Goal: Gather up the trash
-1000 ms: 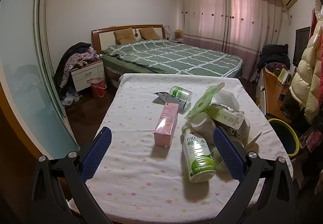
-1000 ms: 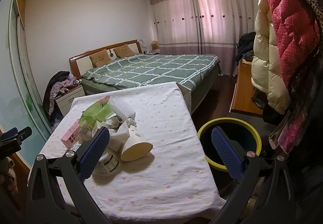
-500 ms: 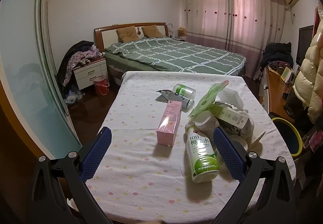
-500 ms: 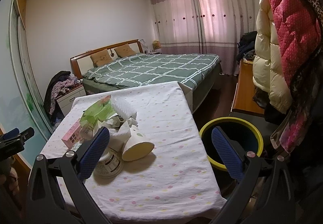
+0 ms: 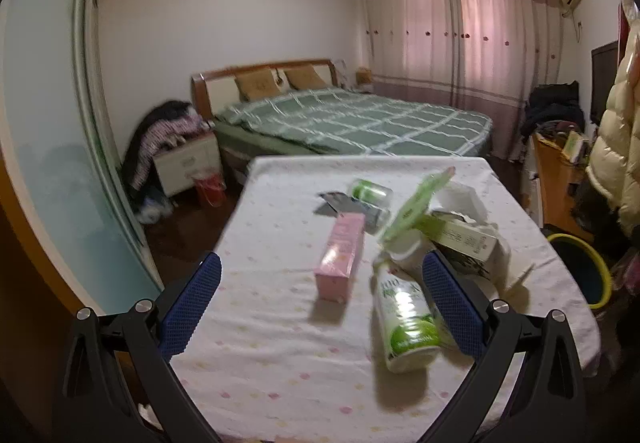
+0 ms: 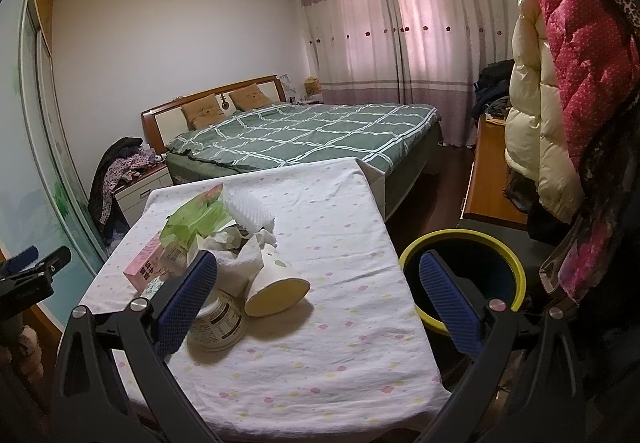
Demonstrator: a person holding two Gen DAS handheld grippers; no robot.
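indoors, cluttered table (image 5: 280,343) before bed (image 5: 352,123)

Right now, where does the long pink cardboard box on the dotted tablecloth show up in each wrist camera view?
Left wrist view: the long pink cardboard box lies near the middle of the picture, left of the green-and-white bottle.
Right wrist view: the box sits at the left, mostly hidden behind the trash pile, just above the left fingertip.
Shared landmark: the yellow-rimmed bin beside the table.
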